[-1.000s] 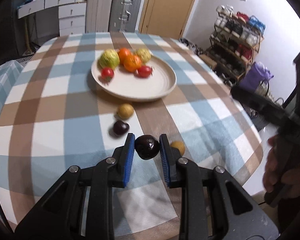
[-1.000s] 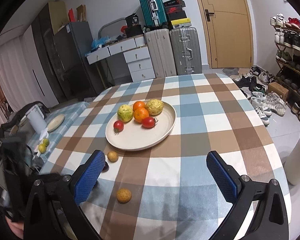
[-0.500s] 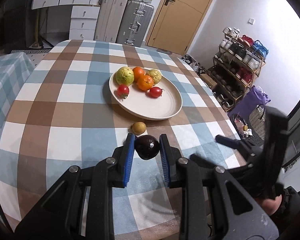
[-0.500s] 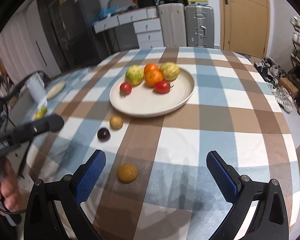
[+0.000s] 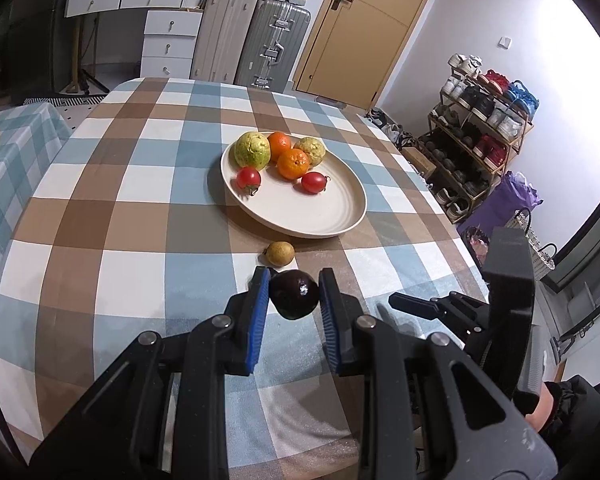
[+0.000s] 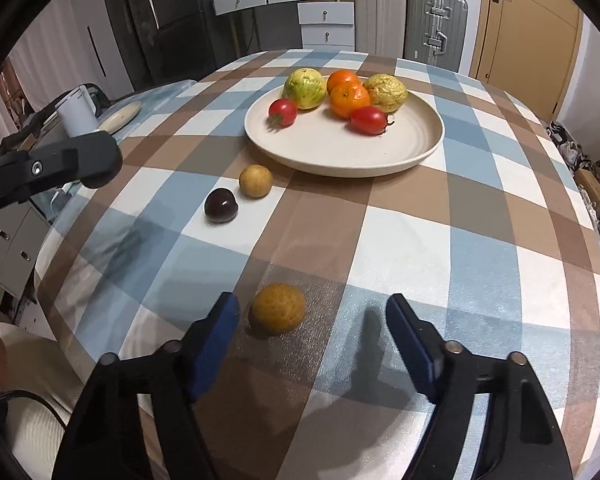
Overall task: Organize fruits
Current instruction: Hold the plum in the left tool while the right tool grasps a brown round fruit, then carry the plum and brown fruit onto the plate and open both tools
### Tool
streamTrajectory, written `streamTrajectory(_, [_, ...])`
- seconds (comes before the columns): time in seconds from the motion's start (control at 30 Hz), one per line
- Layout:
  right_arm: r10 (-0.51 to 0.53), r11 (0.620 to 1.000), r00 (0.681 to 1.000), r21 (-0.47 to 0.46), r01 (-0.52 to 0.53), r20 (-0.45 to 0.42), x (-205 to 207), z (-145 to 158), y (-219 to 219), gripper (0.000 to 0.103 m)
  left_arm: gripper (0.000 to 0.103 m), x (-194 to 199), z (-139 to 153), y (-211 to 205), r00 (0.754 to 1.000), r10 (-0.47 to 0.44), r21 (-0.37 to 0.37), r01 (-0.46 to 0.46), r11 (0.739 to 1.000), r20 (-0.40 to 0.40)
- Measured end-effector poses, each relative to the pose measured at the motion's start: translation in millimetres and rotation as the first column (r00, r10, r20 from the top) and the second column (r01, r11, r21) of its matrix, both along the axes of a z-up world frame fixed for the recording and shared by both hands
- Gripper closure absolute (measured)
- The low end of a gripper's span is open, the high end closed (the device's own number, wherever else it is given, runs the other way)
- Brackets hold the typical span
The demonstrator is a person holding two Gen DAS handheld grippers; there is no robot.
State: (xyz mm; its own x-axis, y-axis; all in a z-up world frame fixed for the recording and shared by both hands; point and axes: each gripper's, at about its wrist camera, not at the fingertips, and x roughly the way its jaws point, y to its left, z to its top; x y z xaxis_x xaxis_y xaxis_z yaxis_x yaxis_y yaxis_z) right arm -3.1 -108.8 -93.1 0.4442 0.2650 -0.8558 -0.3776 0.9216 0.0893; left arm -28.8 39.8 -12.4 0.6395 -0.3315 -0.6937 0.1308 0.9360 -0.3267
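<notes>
A dark purple fruit (image 5: 294, 294) is clamped between the left gripper's (image 5: 293, 304) blue pads, held just short of the cream plate (image 5: 324, 220). A second dark fruit (image 6: 220, 205) and a tan fruit (image 6: 255, 181) lie beside the plate. The right gripper (image 6: 312, 326) has just been closing; its jaws stand apart around a brown fruit (image 6: 278, 309), not touching it. No writing is readable.

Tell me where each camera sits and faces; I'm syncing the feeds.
Left wrist: on the left gripper, shut on a dark fruit, facing across the table to the plate; the right gripper shows at right.
Right wrist: on the right gripper, angled down at a brown fruit between jaws that have just been closing, untouched; the left gripper's finger shows at left.
Shared: the plate, both grippers.
</notes>
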Motion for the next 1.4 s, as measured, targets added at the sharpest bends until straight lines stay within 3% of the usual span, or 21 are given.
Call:
streamTrajectory(0.2, [0.014, 0.999, 0.999, 0.048, -0.013, -0.037, 0.9, -1.5, -0.5, 0.044, 0.081, 1.2, -1.9, -1.4, 1.000, 0.000, 0.009, 0.000, 1.000, -0.003])
streamTrajectory(0.6, [0.027, 0.999, 0.999, 0.047, -0.025, -0.046, 1.8, -3.2, 1.6, 0.074, 0.081, 2.5, -4.0, -1.1, 1.000, -0.002, 0.024, 0.002, 1.000, 0.001])
streamTrajectory(1.1, [0.005, 0.995, 0.999, 0.102, -0.002, -0.032, 2.7, 7.5, -4.2, 0.074, 0.081, 1.1, -2.4, -1.0, 1.000, -0.002, 0.029, 0.002, 1.000, 0.007])
streamTrajectory(1.4, [-0.060, 0.980, 0.998, 0.192, 0.052, 0.036, 16.2, 36.3, -19.8, 0.074, 0.081, 22.9, 1.7, -3.6, 1.000, -0.009, 0.031, 0.010, 0.999, -0.010])
